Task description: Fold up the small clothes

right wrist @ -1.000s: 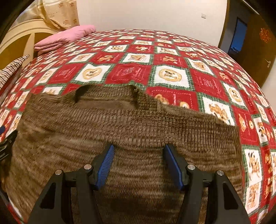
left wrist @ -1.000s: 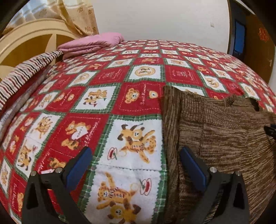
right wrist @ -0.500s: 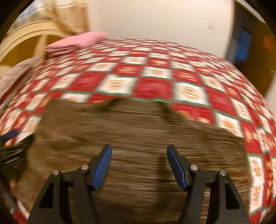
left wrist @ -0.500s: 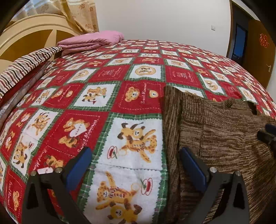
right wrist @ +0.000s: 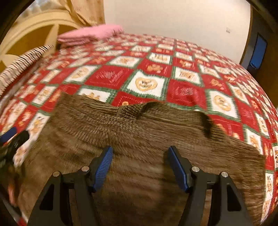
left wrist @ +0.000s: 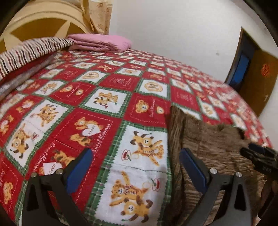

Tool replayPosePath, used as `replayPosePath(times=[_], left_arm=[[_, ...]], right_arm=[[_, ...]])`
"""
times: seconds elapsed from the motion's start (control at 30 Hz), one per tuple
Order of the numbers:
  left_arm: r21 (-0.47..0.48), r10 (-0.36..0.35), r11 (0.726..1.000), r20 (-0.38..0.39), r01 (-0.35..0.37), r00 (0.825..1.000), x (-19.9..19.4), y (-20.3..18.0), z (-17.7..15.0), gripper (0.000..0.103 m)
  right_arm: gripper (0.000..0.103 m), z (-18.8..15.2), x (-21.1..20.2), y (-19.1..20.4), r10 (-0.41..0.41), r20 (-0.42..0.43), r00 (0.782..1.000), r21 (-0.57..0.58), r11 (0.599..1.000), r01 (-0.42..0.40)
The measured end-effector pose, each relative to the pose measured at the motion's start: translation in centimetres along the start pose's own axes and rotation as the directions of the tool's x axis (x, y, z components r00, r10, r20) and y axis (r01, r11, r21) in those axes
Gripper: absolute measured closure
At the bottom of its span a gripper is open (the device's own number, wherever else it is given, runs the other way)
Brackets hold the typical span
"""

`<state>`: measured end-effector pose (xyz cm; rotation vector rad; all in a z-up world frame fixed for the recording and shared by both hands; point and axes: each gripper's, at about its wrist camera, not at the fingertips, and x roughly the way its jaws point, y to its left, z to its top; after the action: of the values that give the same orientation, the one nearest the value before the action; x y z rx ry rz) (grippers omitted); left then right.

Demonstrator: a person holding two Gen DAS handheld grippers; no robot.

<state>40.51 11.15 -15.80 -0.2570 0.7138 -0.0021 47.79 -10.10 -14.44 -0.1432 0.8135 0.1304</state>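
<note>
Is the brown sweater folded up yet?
Not neatly: the brown sweater lies mostly spread on the quilt, neckline showing; any fold underneath is hidden.

Covering the whole bed, a red, green and white patchwork bedspread [left wrist: 107, 111] printed with teddy bears. Lying folded at the far end, a pink blanket [left wrist: 102, 42], touching a striped cloth [left wrist: 26, 52] draping down the left side. Standing behind them, a cream arched headboard [left wrist: 41, 22] with a beige patterned curtain [left wrist: 97, 15] hanging beside it. Closing the room, a plain white wall [left wrist: 173, 29]; standing open at right, a brown wooden door [left wrist: 258, 81].
</note>
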Motion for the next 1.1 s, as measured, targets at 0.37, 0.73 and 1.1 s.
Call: replayPosePath(times=[0.37,0.73,1.1], left_arm=[[0.308,-0.045,0.950,-0.026,0.051,0.999,2.1,-6.4,4.3,0.036],[0.397,0.048,0.918,-0.107,-0.002,0.993,7.1,-9.1,3.3,0.060],[0.424,-0.007,0.906,-0.003,0.007,1.000,4.8,-10.1,4.0,0.096]], right_arm=[[0.054,-4.2,-7.0,-19.2,-0.152,0.052,0.987,0.232,0.963,0.136],[0.054,-5.4,-4.2,-22.3,-0.042,0.042,0.998,0.259,0.965,0.030],[0.098,-4.2,-3.2,-19.8,-0.097,0.051,0.994,0.121,0.988,0.091]])
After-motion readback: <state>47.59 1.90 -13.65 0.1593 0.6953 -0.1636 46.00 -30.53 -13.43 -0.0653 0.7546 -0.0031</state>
